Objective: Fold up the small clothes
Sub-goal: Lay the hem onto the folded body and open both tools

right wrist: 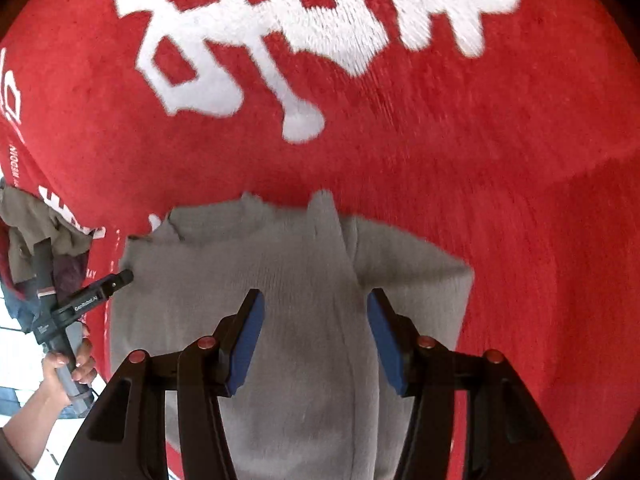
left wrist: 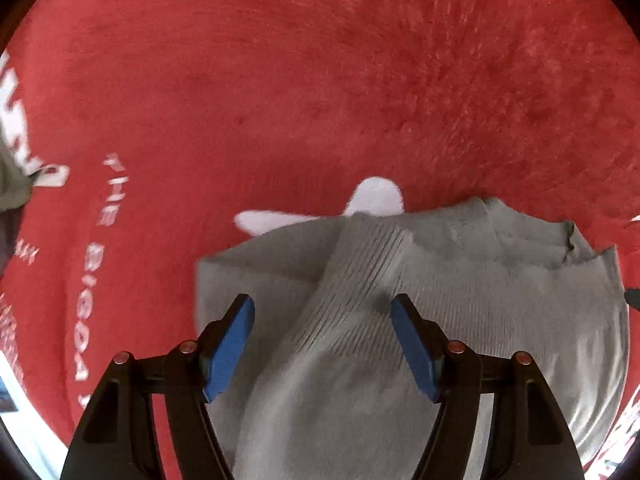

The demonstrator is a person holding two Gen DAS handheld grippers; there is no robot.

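A small grey knit sweater (left wrist: 460, 280) lies on a red carpet with white lettering. Both its sleeves are folded in over the body. In the left wrist view my left gripper (left wrist: 322, 320) is open above the ribbed sleeve (left wrist: 352, 292), holding nothing. In the right wrist view the sweater (right wrist: 240, 272) fills the lower middle, and my right gripper (right wrist: 316, 312) is open above the other folded sleeve (right wrist: 332, 248). The left gripper (right wrist: 120, 278) also shows there at the sweater's left edge, held by a hand.
The red carpet (left wrist: 320, 80) spreads on all sides, with large white characters (right wrist: 280, 20) beyond the sweater. A pile of other clothes (right wrist: 32, 232) lies at the far left, also seen in the left wrist view (left wrist: 12, 184). White floor tiles (right wrist: 16, 344) show past the carpet's left edge.
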